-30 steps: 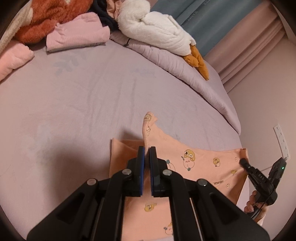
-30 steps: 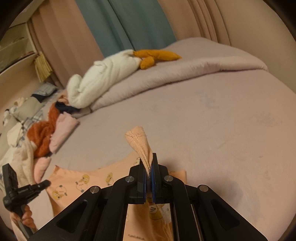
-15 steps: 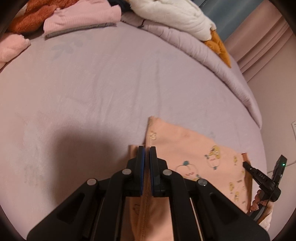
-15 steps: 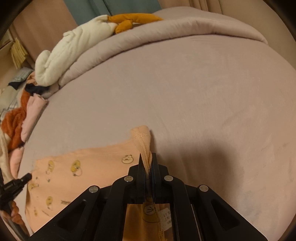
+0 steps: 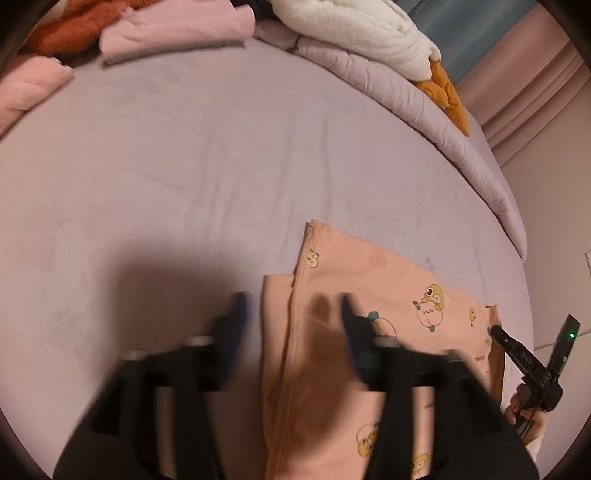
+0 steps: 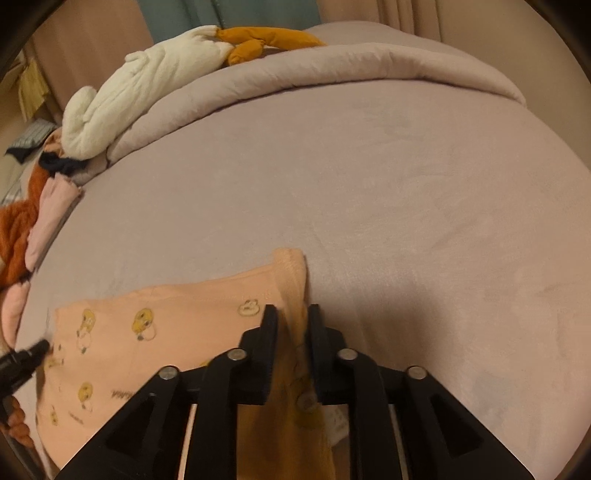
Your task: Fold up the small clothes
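A peach garment with cartoon chick prints [image 5: 369, 280] lies folded over on the mauve bed sheet [image 5: 184, 177]. My left gripper [image 5: 293, 310] is open above the garment's folded edge, its fingers blurred. In the right wrist view the same garment [image 6: 155, 325] lies flat, with its cuffed corner [image 6: 291, 269] between the jaws. My right gripper [image 6: 291, 317] is open, the cloth loose between its fingers. The right gripper also shows in the left wrist view [image 5: 528, 362] at the garment's far end.
A white plush goose with orange feet [image 5: 369, 40] lies on a rolled mauve duvet [image 5: 443, 125] at the back. Folded pink clothes [image 5: 173, 33] and a rust fluffy garment [image 5: 70, 29] lie at the back left. Curtains [image 6: 229, 14] hang behind.
Both grippers lowered the lifted garment edge onto the bed and opened, letting go of it. The garment now lies folded flat.
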Action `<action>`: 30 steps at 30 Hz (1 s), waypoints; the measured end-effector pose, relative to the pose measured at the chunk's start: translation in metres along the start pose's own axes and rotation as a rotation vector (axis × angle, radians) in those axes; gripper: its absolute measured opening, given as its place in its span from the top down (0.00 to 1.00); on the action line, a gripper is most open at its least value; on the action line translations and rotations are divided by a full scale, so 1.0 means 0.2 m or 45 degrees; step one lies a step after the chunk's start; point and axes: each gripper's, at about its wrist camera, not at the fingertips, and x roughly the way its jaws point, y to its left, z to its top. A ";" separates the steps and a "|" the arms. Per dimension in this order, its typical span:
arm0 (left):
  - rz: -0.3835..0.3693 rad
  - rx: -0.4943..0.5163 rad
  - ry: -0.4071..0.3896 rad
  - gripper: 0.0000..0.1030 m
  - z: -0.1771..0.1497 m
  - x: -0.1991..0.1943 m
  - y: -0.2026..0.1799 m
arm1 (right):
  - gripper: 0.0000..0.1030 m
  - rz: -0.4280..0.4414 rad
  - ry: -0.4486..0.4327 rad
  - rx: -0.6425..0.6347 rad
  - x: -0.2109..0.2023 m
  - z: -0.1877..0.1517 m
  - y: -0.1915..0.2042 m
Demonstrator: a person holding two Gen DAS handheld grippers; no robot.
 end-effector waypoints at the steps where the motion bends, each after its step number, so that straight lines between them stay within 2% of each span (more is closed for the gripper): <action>1: 0.011 0.014 -0.028 0.39 -0.01 -0.04 -0.01 | 0.65 -0.021 -0.014 -0.017 -0.03 -0.01 0.01; 2: 0.010 0.023 -0.034 0.37 -0.02 -0.06 -0.01 | 0.53 -0.041 -0.029 -0.026 -0.06 -0.02 0.01; 4: 0.001 0.030 -0.019 0.32 -0.04 -0.09 -0.01 | 0.49 -0.058 -0.065 -0.041 -0.11 -0.03 0.02; 7: -0.011 0.038 0.022 0.30 -0.09 -0.12 0.00 | 0.49 -0.050 -0.070 -0.045 -0.16 -0.04 0.03; 10: 0.008 0.045 0.059 0.29 -0.16 -0.13 0.02 | 0.39 -0.045 -0.060 -0.020 -0.19 -0.08 0.02; 16: -0.056 -0.024 0.097 0.31 -0.32 -0.20 0.11 | 0.39 -0.009 0.007 0.048 -0.24 -0.23 -0.03; 20: -0.102 -0.051 0.118 0.33 -0.41 -0.24 0.13 | 0.39 -0.026 0.013 0.063 -0.32 -0.36 -0.06; 24: -0.111 -0.036 0.140 0.34 -0.47 -0.25 0.12 | 0.39 0.038 0.038 0.075 -0.36 -0.45 -0.07; 25: -0.113 -0.038 0.137 0.37 -0.48 -0.25 0.12 | 0.39 0.046 0.042 0.084 -0.36 -0.46 -0.08; 27: -0.115 -0.051 0.136 0.50 -0.51 -0.25 0.12 | 0.39 0.048 0.053 0.105 -0.35 -0.49 -0.08; 29: -0.171 -0.057 0.161 0.75 -0.53 -0.23 0.12 | 0.56 0.062 0.065 0.130 -0.33 -0.52 -0.10; 30: -0.186 -0.059 0.183 0.79 -0.54 -0.22 0.12 | 0.62 0.080 0.059 0.134 -0.32 -0.53 -0.10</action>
